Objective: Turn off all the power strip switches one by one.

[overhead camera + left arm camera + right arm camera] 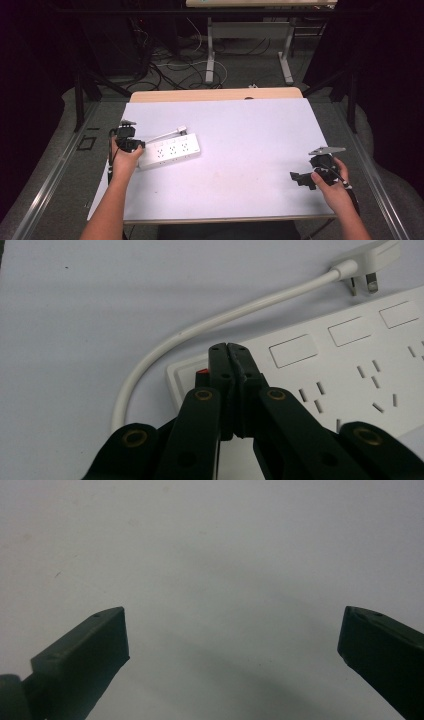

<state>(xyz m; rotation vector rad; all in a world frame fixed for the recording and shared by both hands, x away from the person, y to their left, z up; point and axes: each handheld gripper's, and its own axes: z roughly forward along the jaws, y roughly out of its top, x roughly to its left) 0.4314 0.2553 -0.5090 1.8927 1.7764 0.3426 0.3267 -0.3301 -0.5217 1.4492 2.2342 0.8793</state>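
Power strip (pixel 320 375) under closed left gripper (pixel 231 351), perhaps touching its red switch (pixel 202 372).

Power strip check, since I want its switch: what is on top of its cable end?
The shut left claw sits over that end of the power strip, beside a red switch that it partly covers.

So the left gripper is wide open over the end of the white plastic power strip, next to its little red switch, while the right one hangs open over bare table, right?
Not quite: the left gripper is shut, its jaws pressed together, as the left gripper view shows. It is over the end of the white plastic power strip, beside the red switch. The right gripper is open over bare table.
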